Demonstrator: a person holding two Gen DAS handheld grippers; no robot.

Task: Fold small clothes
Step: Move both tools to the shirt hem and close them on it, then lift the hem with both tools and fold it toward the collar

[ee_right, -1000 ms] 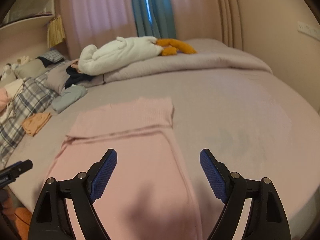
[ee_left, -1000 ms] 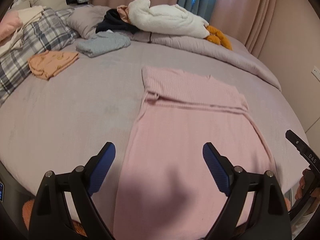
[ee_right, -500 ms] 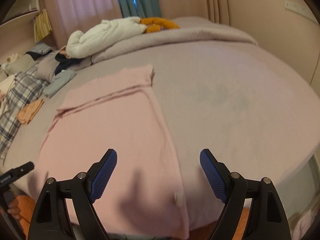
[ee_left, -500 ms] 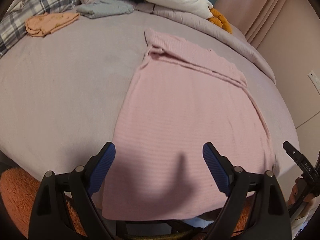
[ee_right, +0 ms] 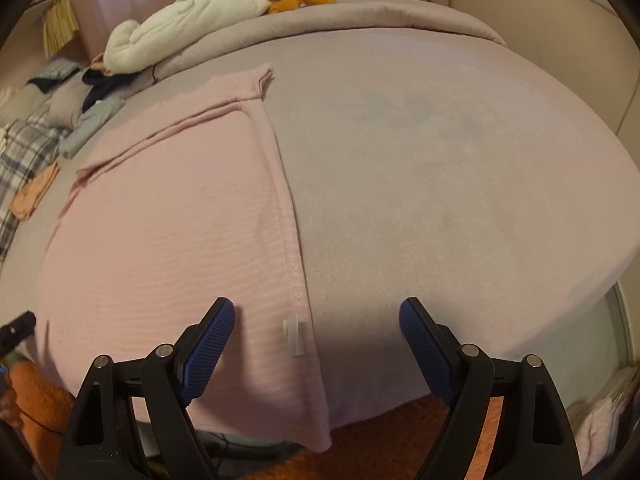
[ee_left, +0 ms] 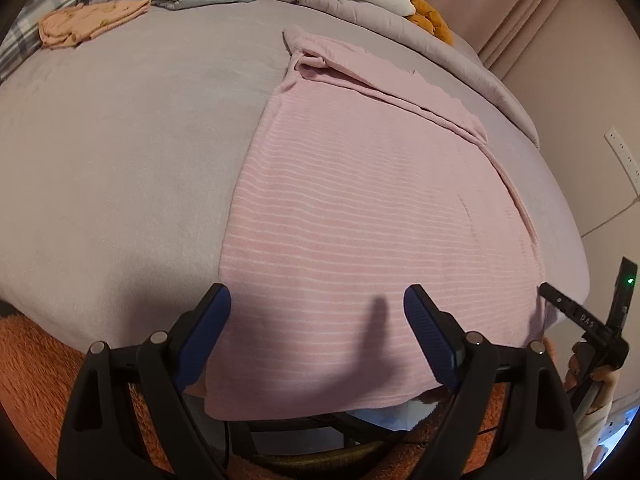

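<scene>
The pink garment (ee_left: 372, 208) lies flat on the bed (ee_left: 120, 152), directly ahead of and below both tongs, its long axis running away from them toward the folded far end. Its near hem hangs over the bed edge, just under the fingertips. The left gripper (ee_left: 318, 320) stands released, jaws wide, over the hem's left corner; the right gripper (ee_right: 316, 328) stands equally wide and empty, straddling the garment's right edge and a small white tag (ee_right: 295, 330). Each is about equally near its own corner. The hem's underside is hidden; whether any fingertip touches cloth cannot be made out.
</scene>
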